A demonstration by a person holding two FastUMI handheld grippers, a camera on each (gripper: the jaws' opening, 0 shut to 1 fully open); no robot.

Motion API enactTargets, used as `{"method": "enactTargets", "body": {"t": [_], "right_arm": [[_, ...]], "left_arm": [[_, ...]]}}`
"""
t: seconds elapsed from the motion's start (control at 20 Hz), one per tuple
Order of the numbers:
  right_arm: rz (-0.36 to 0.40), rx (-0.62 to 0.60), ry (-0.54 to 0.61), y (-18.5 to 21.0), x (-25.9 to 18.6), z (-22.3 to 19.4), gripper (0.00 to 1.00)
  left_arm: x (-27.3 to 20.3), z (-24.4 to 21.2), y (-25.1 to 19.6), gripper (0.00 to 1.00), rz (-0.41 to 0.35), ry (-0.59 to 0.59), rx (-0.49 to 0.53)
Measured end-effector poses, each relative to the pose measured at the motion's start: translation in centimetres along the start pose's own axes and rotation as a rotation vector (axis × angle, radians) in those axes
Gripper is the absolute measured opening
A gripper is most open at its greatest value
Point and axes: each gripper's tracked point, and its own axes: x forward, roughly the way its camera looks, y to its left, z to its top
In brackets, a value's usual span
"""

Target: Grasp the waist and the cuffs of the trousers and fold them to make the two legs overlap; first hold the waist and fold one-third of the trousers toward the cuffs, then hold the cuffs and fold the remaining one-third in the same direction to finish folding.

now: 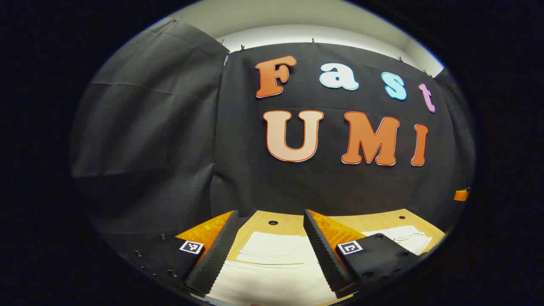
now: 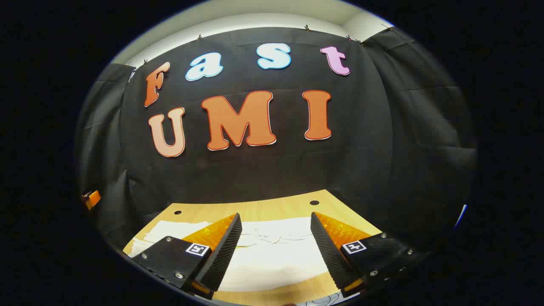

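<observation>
While your left gripper (image 1: 268, 250) hung wide open, white cloth trousers (image 1: 276, 248) lay on the pale wooden table (image 1: 293, 221). Your right gripper (image 2: 276, 250) gaped wide too, gripping nothing.

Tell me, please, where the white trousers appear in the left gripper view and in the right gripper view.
Left gripper view: the white cloth trousers lie at bottom centre, between the claw fingers, reaching right.
Right gripper view: the trousers lie at bottom centre, reaching left.
Shared landmark: the light wooden table under them.
</observation>
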Motion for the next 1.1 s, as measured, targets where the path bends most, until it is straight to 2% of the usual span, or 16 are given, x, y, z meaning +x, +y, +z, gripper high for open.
{"method": "enactTargets", "body": {"t": [0.15,0.3,0.45,0.55,0.75,1.05,1.1], "right_arm": [[-0.008,-0.008,0.014,-1.4,1.6,0.1,0.98],[0.015,-0.007,0.03,-2.4,3.2,0.4,0.98],[0.044,-0.006,0.036,-3.0,4.9,0.4,0.98],[0.062,-0.013,0.049,-3.2,5.9,0.1,0.97],[0.081,-0.01,0.06,-3.3,7.1,0.2,0.97],[0.054,-0.014,0.075,-3.5,7.5,-0.7,0.97],[0.049,-0.016,0.079,-3.6,7.5,-0.9,0.98]], "left_arm": [[1.3,1.3,-0.9,0.99,0.02,-0.025,0.006],[2.7,2.2,-3.2,1.0,0.014,-0.043,0.001],[3.2,2.8,-4.5,1.0,0.05,-0.076,0.023],[3.1,2.6,-6.4,0.96,0.04,-0.081,0.023],[3.6,1.5,-8.3,1.0,0.016,-0.05,0.007],[6.3,2.6,-9.4,0.99,-0.014,-0.062,0.0],[6.7,2.4,-9.5,0.96,-0.016,-0.062,0.021]]}}
